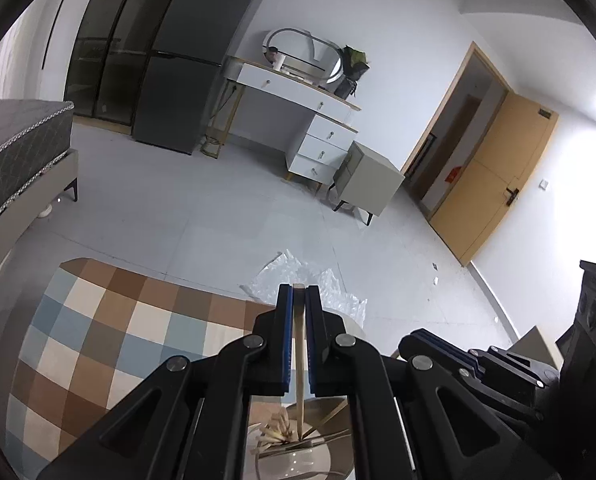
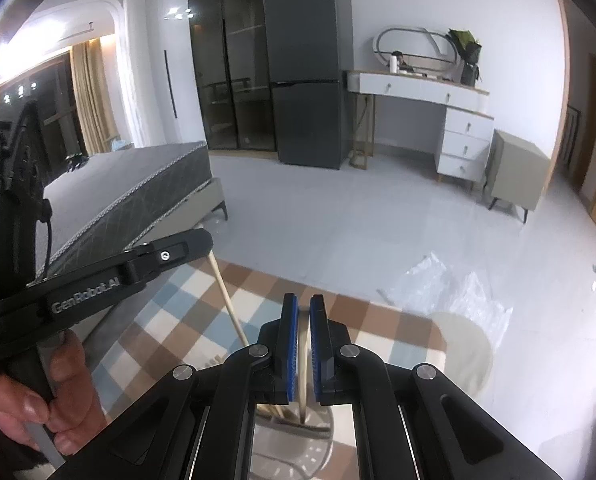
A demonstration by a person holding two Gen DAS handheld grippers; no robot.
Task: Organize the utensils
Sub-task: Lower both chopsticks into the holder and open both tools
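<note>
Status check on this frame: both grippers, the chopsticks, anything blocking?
Left gripper shut on a chopstick. Right gripper shut on another chopstick. Both sticks angle down toward the holder with more sticks. Nothing blocking.

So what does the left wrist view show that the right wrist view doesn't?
Only the left wrist view: the orange door and the right gripper from outside. Only the right wrist view: the curtained window, a hand, the left gripper side-on. Both: each gripper shut on a chopstick, the checked rug, fridge, white desk.
</note>
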